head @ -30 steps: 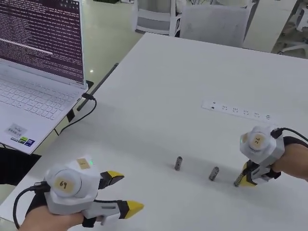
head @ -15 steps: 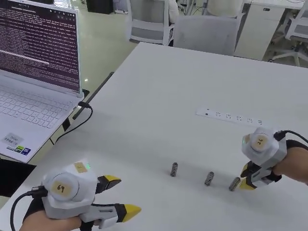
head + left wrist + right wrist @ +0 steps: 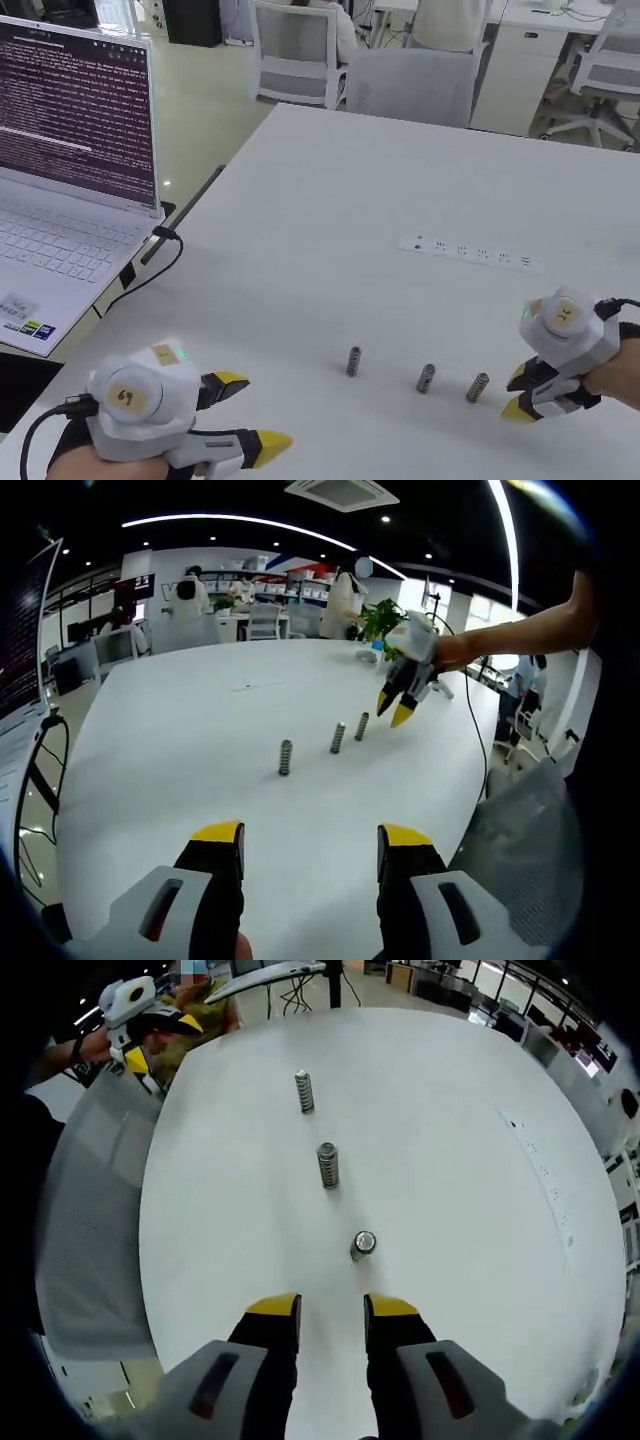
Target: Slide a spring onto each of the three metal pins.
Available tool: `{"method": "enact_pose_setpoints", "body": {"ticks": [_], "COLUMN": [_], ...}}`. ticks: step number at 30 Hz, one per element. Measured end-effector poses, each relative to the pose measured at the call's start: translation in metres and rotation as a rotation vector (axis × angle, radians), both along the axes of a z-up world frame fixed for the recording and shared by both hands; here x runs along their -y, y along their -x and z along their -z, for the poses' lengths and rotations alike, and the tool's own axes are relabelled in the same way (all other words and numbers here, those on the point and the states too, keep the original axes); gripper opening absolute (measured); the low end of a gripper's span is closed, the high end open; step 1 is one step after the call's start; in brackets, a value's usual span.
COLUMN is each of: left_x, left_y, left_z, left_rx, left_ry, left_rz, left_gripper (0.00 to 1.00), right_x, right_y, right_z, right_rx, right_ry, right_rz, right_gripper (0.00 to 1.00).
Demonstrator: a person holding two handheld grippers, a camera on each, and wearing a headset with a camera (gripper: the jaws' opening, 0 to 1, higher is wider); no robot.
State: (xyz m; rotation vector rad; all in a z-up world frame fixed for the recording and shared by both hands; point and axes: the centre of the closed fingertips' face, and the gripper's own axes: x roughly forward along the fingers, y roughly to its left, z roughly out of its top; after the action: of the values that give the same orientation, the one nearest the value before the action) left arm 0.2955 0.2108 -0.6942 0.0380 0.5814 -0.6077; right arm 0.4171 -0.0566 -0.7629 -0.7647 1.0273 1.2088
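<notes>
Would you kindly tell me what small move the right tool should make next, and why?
Probably ease the right tool straight back, away from the nearest spring. Its jaws are open and hold nothing, and that spring, the middle spring and the far spring all stand upright in a row on the table, so nothing seems left to fit.

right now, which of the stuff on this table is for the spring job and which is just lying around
For the job: left spring, middle spring, right spring, all upright in a row; left gripper and right gripper, both open.
Lying about: laptop, its cable, power strip, grey chair.
</notes>
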Motion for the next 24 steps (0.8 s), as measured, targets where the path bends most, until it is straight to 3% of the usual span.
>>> {"method": "enact_pose_setpoints", "body": {"ticks": [7, 15, 24], "left_x": [0.003, 0.005, 0.006], "left_y": [-0.002, -0.003, -0.005], "left_z": [-0.001, -0.002, -0.005], "left_rx": [0.0, 0.002, 0.01], "left_ry": [0.002, 0.005, 0.012], "left_rz": [0.008, 0.013, 0.011], "left_gripper": [0.48, 0.49, 0.49], "right_x": [0.004, 0.004, 0.008], "right_y": [0.018, 0.037, 0.052], "right_z": [0.001, -0.004, -0.013], "right_rx": [-0.011, 0.006, 0.028], "right_ry": [-0.064, -0.174, -0.255], "right_rz": [0.077, 0.195, 0.294], "right_gripper": [0.28, 0.33, 0.37]}}
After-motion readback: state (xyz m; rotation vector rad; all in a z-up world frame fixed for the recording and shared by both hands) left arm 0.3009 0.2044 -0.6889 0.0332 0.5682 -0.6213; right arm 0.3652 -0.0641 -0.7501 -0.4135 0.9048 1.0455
